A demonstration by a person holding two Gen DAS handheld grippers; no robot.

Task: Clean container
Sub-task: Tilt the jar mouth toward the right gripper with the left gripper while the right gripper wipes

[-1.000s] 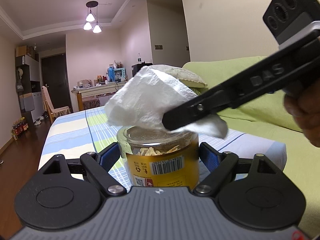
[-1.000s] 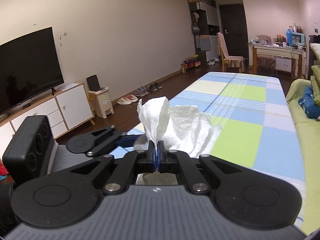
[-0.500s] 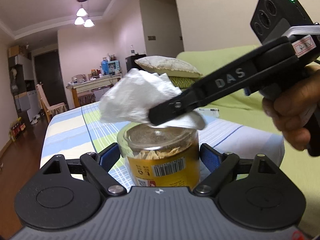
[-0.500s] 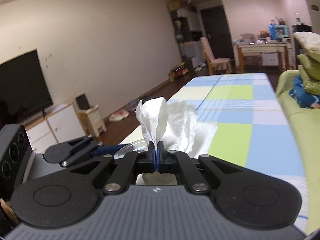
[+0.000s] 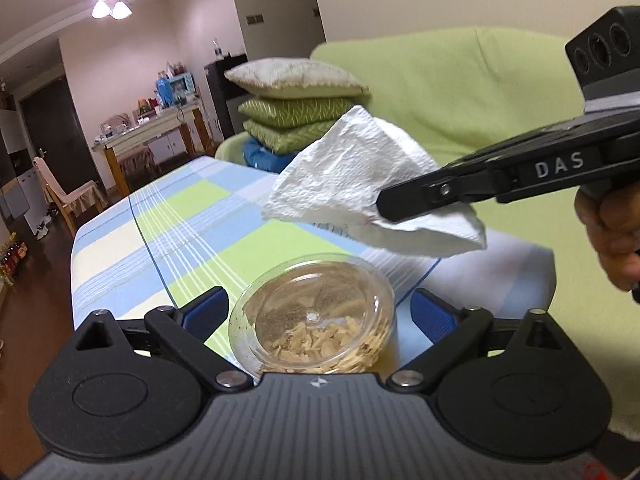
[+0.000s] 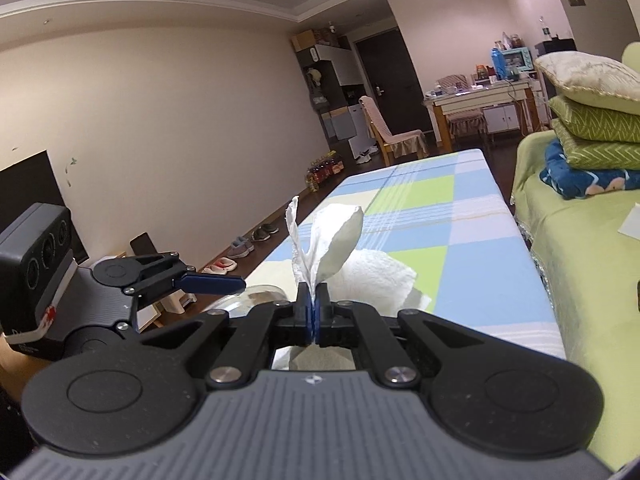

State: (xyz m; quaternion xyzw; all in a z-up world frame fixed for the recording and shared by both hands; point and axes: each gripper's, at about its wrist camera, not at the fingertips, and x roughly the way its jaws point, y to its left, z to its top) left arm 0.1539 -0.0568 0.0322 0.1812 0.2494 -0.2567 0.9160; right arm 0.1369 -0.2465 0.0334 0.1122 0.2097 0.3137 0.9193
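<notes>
- The left tool [image 5: 316, 312] has just been opening: a second ago its blue pads [image 5: 208, 308] pressed the sides of the jar [image 5: 316, 324]; now they stand apart, a gap on each side, and nothing is gripped.
- That view also looks more steeply down into the jar than before, onto the clear top and the pale flakes inside rather than the yellow label.
- The jar stands on the checked desk [image 5: 168, 240], between the open pads and apart from both.
- The right tool [image 6: 313, 316] is clamped together on the tissue [image 6: 328, 248]. A second ago the tissue lay over the jar's top; now it hangs above the jar, towards the sofa [image 5: 460, 92], and clear of it.
- We take this as the wipe of the top being over, with both tools letting the jar go.
- Whether the jar's sides need wiping we cannot tell from here.
</notes>
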